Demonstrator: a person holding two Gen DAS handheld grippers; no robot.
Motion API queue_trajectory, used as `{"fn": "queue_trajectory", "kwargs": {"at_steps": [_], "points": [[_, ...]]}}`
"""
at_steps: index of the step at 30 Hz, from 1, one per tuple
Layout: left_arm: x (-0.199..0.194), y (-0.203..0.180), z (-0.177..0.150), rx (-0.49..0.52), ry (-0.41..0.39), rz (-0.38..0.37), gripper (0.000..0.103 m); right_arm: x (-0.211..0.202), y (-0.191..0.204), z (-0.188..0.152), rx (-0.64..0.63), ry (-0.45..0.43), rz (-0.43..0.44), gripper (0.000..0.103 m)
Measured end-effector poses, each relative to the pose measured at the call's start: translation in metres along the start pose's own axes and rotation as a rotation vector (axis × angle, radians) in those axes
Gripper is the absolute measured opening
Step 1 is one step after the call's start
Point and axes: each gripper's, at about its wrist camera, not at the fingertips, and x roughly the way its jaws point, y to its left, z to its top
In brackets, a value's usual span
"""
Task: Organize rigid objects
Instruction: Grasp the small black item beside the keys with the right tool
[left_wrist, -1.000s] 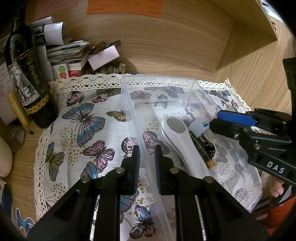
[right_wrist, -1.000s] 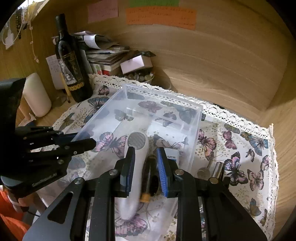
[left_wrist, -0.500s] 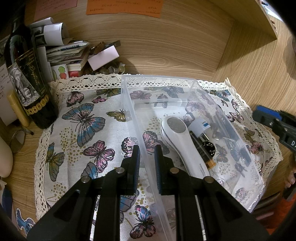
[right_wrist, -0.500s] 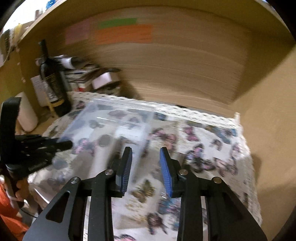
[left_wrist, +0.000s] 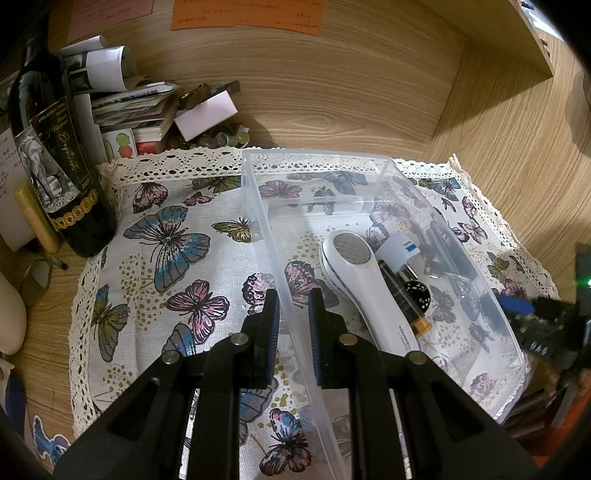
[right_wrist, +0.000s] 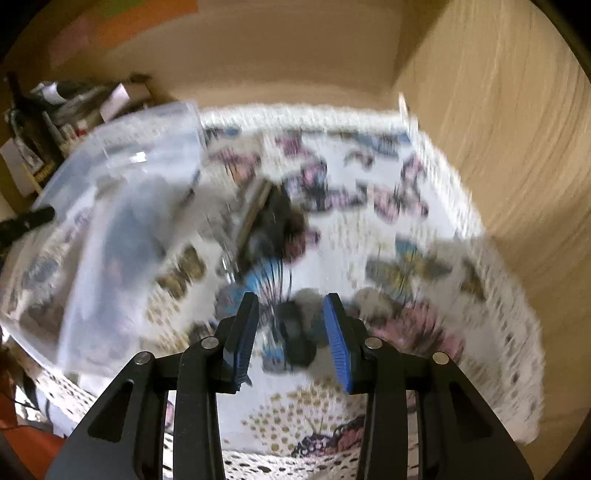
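Beneath both my grippers lies the butterfly cloth (left_wrist: 173, 258) with its lace edge, spread over the wooden desk (left_wrist: 517, 177). On it stands the clear plastic box (left_wrist: 255, 206), the biggest thing ahead of my left fingers. My left gripper (left_wrist: 292, 317) straddles the box's near long wall: one finger sits outside it, the other inside, and the jaws are clamped narrow on that wall.

Far off to the left of those fingers a dark wine bottle (left_wrist: 55, 158) stands at the cloth's edge, with a heap of papers and booklets (left_wrist: 125, 107) beyond it against the back panel.

Inside the box, just right of my left fingers, lies a white handheld device (left_wrist: 364, 284) with a round mesh head, pointing away from me. Touching its right side is a dark little bottle (left_wrist: 400, 295) with an amber end, then a white plug adapter (left_wrist: 397, 253), and beside that a small black disc (left_wrist: 417, 293).

My right gripper (right_wrist: 291, 325) is over the cloth to the right of the box, outside it. Its jaws have just been opening and stand moderately apart, gripping nothing. The view is heavily blurred; a small dark object (right_wrist: 295, 332) lies on the cloth under the gap between the fingers, and I cannot tell what it is. Further ahead of them lies another blurred dark and metallic cluster (right_wrist: 266, 214).
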Motion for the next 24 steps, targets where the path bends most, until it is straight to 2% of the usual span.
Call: {"fn": "queue_trajectory", "kwargs": {"at_steps": [6, 8, 11, 16, 24], "points": [[0.000, 0.000, 0.000, -0.001, -0.001, -0.001, 0.014, 0.001, 0.001, -0.009, -0.004, -0.018, -0.009, 0.034], [0.000, 0.000, 0.000, -0.003, 0.000, -0.003, 0.014, 0.000, 0.002, -0.010, -0.010, -0.026, -0.015, 0.024], [0.000, 0.000, 0.000, -0.002, 0.000, -0.003, 0.014, -0.001, 0.002, -0.010, -0.006, -0.033, -0.011, 0.024], [0.000, 0.000, 0.000, -0.002, 0.000, -0.003, 0.014, -0.011, 0.002, 0.000, 0.002, -0.067, 0.000, 0.024], [0.000, 0.000, 0.000, -0.001, -0.001, -0.002, 0.014, -0.041, 0.021, 0.030, -0.054, -0.186, 0.015, 0.024]]}}
